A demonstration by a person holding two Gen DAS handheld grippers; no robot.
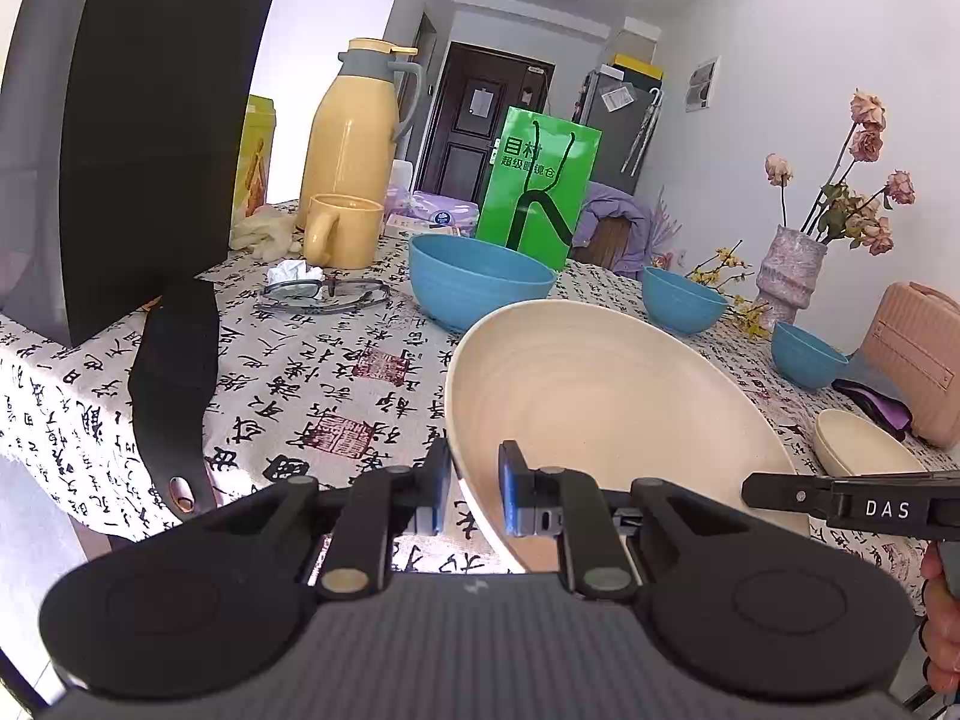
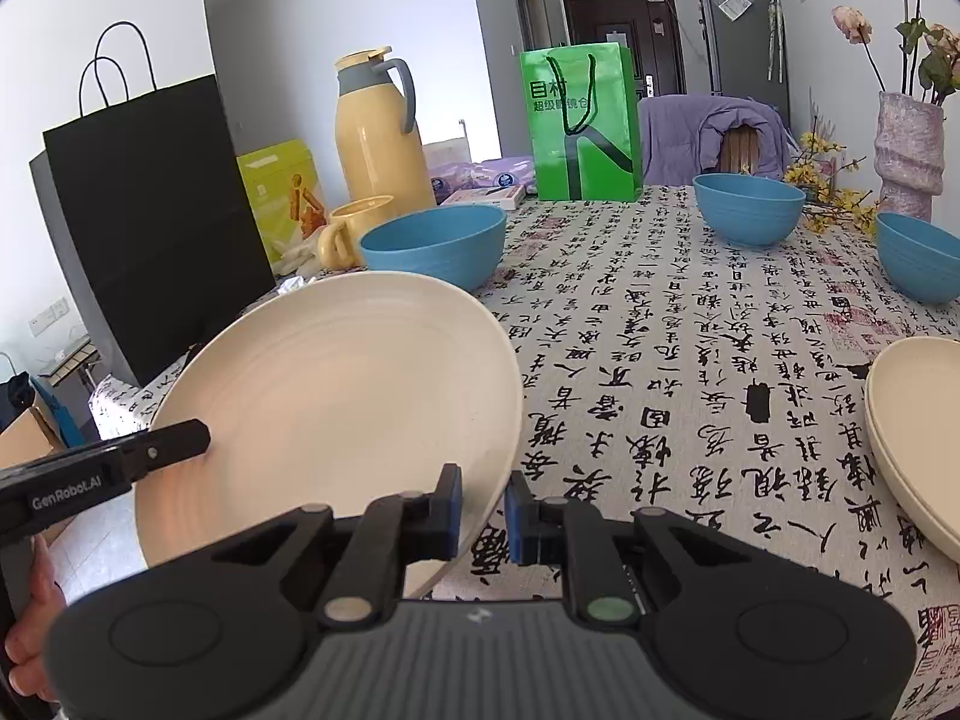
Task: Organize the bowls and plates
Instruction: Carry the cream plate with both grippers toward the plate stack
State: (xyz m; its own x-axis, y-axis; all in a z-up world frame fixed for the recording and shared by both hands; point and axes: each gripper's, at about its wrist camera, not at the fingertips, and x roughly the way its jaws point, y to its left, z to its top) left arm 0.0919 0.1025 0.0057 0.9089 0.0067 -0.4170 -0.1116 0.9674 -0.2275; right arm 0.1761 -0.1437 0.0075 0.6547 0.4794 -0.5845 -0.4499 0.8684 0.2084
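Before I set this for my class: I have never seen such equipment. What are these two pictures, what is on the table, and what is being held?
A person holds a two-finger tool in each hand, each carrying a camera looking along its fingers. One picture comes from the left hand-held gripper, the other from the right hand-held gripper. Both are closed on opposite rim edges of one large cream plate, held tilted above the patterned tablecloth. On the table stand three blue bowls: large, middle, right. More cream plates lie to the right.

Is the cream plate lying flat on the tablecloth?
No, the cream plate is tilted above the tablecloth, its rim clamped by both tongs.
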